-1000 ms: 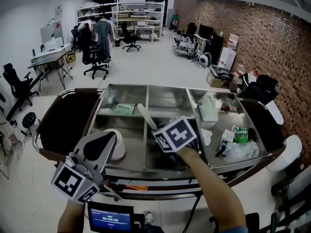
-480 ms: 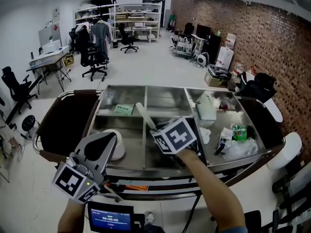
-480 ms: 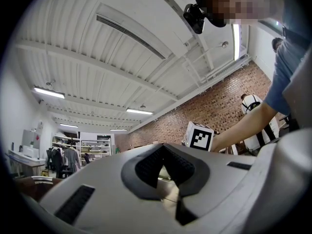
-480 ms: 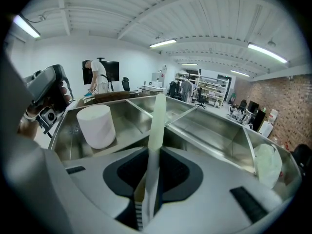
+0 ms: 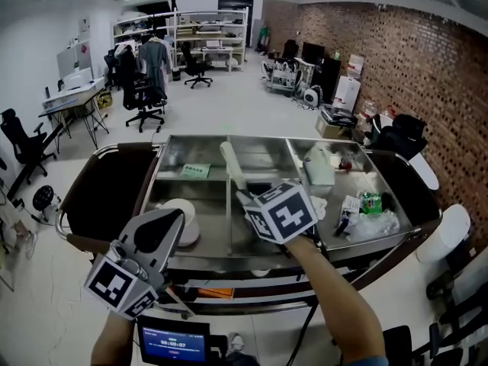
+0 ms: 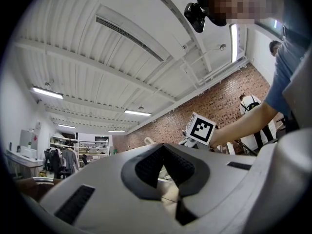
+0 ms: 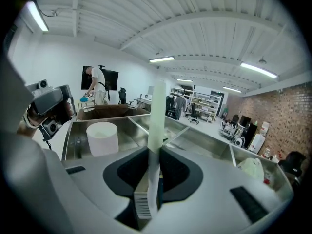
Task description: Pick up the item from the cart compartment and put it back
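Gripping a pale tube (image 5: 232,166), the right gripper (image 5: 250,198) holds it clear above the cart's (image 5: 229,137) middle compartments in the head view, with the tube tilted away from the person. The left gripper (image 5: 172,218) hangs at the cart's front left, and a white cylinder (image 5: 183,223) stands in the compartment there.

Left gripper view: jaws together, nothing between them.

Right gripper view: jaws clamped on the tube's lower end. It's possibly a rolled sheet, hard to tell.
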The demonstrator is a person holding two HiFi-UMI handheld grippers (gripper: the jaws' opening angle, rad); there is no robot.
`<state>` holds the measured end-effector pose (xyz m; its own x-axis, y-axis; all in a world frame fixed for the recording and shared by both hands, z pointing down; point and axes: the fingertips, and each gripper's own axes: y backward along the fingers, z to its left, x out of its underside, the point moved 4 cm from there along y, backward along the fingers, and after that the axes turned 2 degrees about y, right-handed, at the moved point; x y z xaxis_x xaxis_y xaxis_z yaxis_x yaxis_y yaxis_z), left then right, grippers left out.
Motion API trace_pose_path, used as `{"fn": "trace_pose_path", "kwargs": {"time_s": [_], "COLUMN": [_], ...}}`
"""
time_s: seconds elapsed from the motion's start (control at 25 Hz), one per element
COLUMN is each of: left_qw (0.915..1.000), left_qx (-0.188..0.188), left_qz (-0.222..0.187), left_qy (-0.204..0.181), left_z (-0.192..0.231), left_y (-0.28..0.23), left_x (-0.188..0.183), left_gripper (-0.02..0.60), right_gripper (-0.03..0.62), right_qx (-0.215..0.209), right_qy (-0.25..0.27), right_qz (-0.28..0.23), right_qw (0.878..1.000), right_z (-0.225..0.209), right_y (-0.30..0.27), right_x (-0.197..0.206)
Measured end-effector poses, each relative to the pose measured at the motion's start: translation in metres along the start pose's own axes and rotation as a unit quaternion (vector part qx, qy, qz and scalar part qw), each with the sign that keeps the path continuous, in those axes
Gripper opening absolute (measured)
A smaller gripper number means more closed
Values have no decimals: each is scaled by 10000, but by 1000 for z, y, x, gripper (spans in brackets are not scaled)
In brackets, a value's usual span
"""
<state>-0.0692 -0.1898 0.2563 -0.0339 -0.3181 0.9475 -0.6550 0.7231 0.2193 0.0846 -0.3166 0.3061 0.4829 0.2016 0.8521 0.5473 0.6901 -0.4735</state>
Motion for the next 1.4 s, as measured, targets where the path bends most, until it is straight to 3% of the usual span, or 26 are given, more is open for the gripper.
{"fn": "trace_pose_path", "kwargs": {"time_s": [0.32,0.68,1.0,1.16,1.4], "left_qw": [9999,9999,9995,9977,9973], "left_qx": [-10,19,89,141,-74], "left_qz": [-97,-94,-124,56,210], "left_qy": [40,123,269,662,697], "left_z": [-12,-29,-45,-54,-51], "left_y": [32,79,108,116,129], "left_x": [-12,-19,-15,-15,-8], "left_gripper": [5,5,5,5,5], "right_gripper": [78,78,78,78,78], "right_qx": [431,780,886,850,921], "right_qy": [121,586,546,592,577], "right_qz": [-657,-1470,-1986,-2087,-2328], "right_qw": [9968,9843,9745,9725,9664], "right_z": [19,77,134,165,187], "right_y": [44,111,155,171,184], "right_x": [-23,-55,-45,-41,-28]}}
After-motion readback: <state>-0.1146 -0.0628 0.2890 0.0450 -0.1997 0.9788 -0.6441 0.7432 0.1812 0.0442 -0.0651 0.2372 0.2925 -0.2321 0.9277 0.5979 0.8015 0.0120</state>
